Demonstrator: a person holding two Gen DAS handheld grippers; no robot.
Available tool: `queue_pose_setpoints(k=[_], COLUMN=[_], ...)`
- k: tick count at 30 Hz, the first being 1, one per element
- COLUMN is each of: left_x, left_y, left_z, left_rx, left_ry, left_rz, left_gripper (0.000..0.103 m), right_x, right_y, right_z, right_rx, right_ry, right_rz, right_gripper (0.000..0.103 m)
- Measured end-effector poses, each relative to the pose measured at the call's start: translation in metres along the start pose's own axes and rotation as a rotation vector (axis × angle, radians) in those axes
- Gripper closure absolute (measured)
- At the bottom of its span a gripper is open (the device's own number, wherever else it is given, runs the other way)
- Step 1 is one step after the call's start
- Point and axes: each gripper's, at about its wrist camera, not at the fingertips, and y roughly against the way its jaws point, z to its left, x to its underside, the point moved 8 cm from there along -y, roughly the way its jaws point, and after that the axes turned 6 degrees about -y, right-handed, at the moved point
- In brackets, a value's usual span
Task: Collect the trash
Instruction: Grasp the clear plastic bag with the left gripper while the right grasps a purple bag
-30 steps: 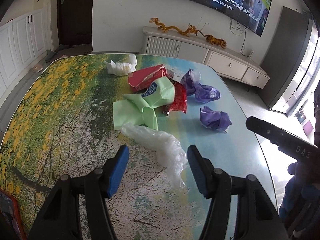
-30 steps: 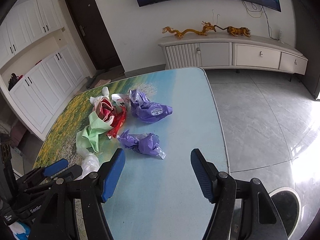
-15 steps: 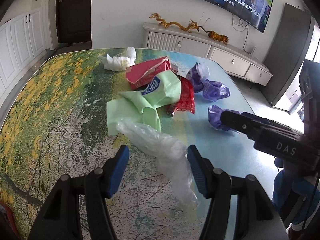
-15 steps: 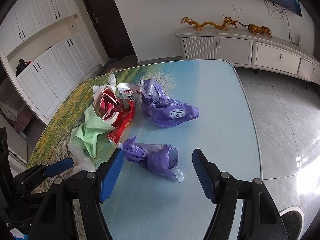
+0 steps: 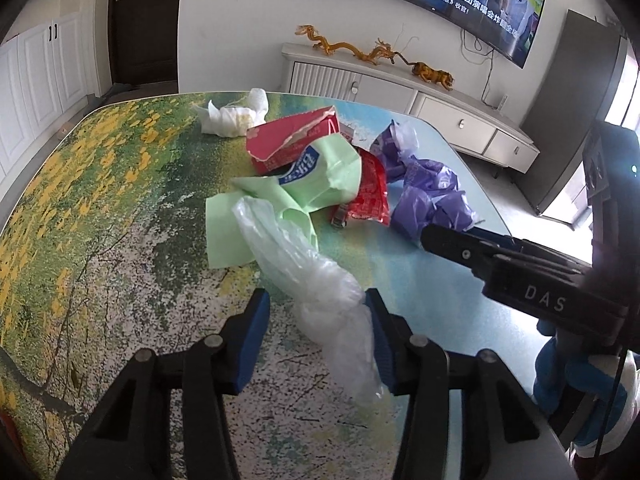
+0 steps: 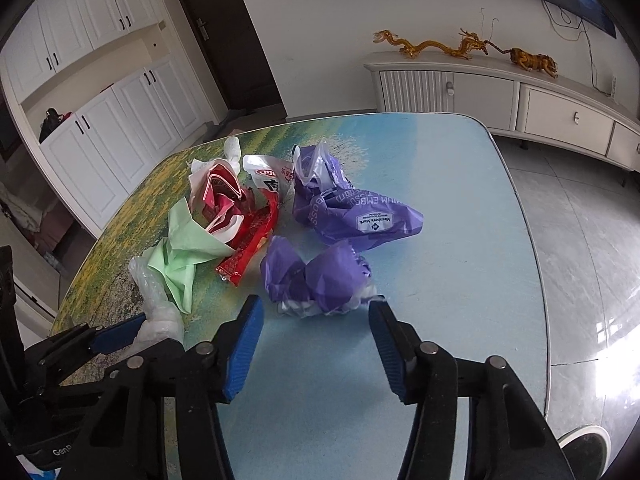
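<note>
Both closing claws, left gripper [image 5: 316, 320] around one clear bag [image 5: 320, 292] and right gripper [image 6: 316, 328] around one of two purple bags [image 6: 320, 276], are not yet pinching, and the red wrapper [image 5: 370, 192] at frame center is half hidden.

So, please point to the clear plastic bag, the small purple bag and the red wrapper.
clear plastic bag [image 5: 320, 288], left wrist view, crumpled middle.
small purple bag [image 6: 320, 276], right wrist view, front bulge.
red wrapper [image 5: 370, 196], left wrist view, flat face.

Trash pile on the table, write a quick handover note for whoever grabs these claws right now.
Left claw: closing around the clear plastic bag; one pad touches it, not yet clamped.
Right claw: closing toward the small purple wrapper, pads not yet on it.
Still on the table: green paper, red wrappers, red carton, big purple bag, white tissue.
Done: nothing collected. Left: grip, lift, clear everything.
</note>
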Motion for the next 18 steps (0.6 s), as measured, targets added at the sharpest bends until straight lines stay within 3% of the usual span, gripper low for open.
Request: queue_pose_setpoints(k=[3,7,9,18], left_x=[0.001,0.003,0.004,0.001], left_y=[0.001,0.005,0.007,0.026], left_z=[0.0,-0.001,-0.001,-0.001], left_rx=[0.009,0.011,0.013,0.015], left_ry=[0.003,0.004,0.006,0.008], left_rz=[-0.001,-0.006,-0.009,-0.051], left_gripper=[0.071,0.075,0.076,0.078], right_x=[0.002,0.006,0.007,0.011], right_y=[0.001,0.007,0.01,0.028], right_z=[0.001,0.002,0.002,0.01], right_rx=[-0.01,-0.02,-0.026,-0.043], right_ry=[0.002,-0.003,-0.007,-0.007], right_rz=[0.001,-0.009,-0.011,-0.033], right_gripper=[0.07,0.079,0.088,0.093])
